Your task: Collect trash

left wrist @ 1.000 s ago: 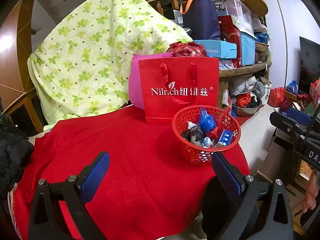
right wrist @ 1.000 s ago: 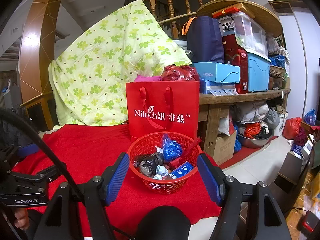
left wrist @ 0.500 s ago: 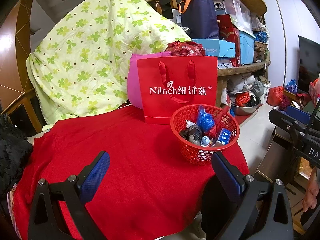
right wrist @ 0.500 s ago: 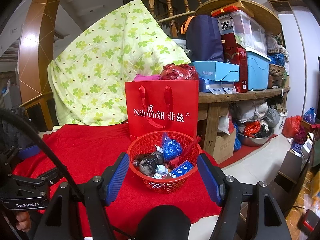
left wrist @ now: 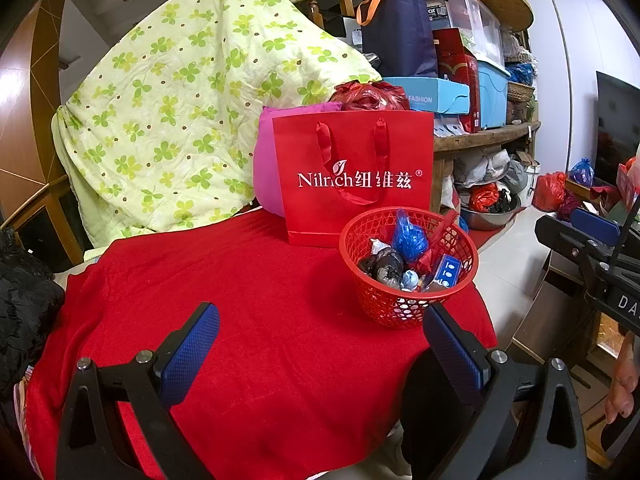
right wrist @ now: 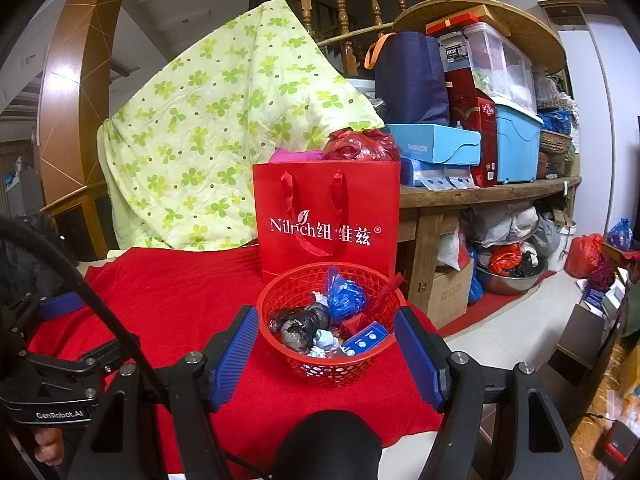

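Note:
A red plastic basket (left wrist: 392, 304) (right wrist: 320, 366) stands on the red cloth at the table's right end. It holds trash: a blue bag (right wrist: 344, 294), a black bag (right wrist: 300, 320), a blue card (right wrist: 366, 338) and small scraps. My left gripper (left wrist: 320, 344) is open and empty, above the cloth, left of and nearer than the basket. My right gripper (right wrist: 326, 348) is open and empty, its blue pads (right wrist: 232, 356) standing either side of the basket, short of it. Each gripper shows at the edge of the other's view.
A red paper gift bag (left wrist: 360, 176) (right wrist: 328, 220) stands just behind the basket, with a pink bag (left wrist: 266, 168) behind it. A green clover quilt (left wrist: 192, 112) hangs at the back. A cluttered wooden shelf (right wrist: 480, 192) is at right. The table edge (right wrist: 432, 424) drops to the floor.
Both views shift only slightly; the scene sits a touch lower and left in the left wrist view. Both grippers stay open and the basket has not moved.

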`<move>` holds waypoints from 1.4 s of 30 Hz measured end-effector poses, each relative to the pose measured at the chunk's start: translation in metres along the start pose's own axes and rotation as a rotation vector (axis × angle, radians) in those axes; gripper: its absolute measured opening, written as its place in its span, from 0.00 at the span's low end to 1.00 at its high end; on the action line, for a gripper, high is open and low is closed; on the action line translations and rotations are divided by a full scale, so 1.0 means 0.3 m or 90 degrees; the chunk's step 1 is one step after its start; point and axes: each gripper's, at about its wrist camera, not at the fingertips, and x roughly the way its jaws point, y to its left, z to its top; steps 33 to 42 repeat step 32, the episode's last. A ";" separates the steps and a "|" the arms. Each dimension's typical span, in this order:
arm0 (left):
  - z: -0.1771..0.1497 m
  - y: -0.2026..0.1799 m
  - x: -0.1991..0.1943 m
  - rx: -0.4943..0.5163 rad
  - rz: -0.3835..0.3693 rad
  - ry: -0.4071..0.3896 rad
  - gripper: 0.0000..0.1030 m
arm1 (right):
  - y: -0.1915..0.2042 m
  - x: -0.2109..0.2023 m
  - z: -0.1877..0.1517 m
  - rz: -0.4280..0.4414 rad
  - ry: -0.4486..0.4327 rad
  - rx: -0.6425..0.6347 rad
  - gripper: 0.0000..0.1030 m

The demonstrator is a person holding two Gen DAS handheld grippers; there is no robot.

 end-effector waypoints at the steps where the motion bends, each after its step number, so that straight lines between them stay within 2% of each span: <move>1: 0.000 0.001 0.001 0.000 0.000 0.000 0.98 | 0.000 0.000 0.000 0.000 0.001 0.000 0.72; 24: -0.007 -0.002 0.052 0.005 -0.009 0.014 0.98 | 0.006 0.041 -0.003 -0.004 0.015 0.004 0.72; 27: -0.009 0.002 0.059 0.003 -0.013 0.011 0.98 | 0.005 0.067 -0.004 -0.010 0.023 0.003 0.72; 30: -0.020 0.035 0.060 -0.015 -0.019 -0.017 0.98 | 0.014 0.095 -0.002 -0.008 0.032 0.000 0.72; 32: -0.021 0.079 0.082 -0.034 -0.012 -0.015 0.98 | 0.040 0.120 0.002 0.000 0.037 -0.009 0.72; 42: -0.021 0.079 0.082 -0.034 -0.012 -0.015 0.98 | 0.040 0.120 0.002 0.000 0.037 -0.009 0.72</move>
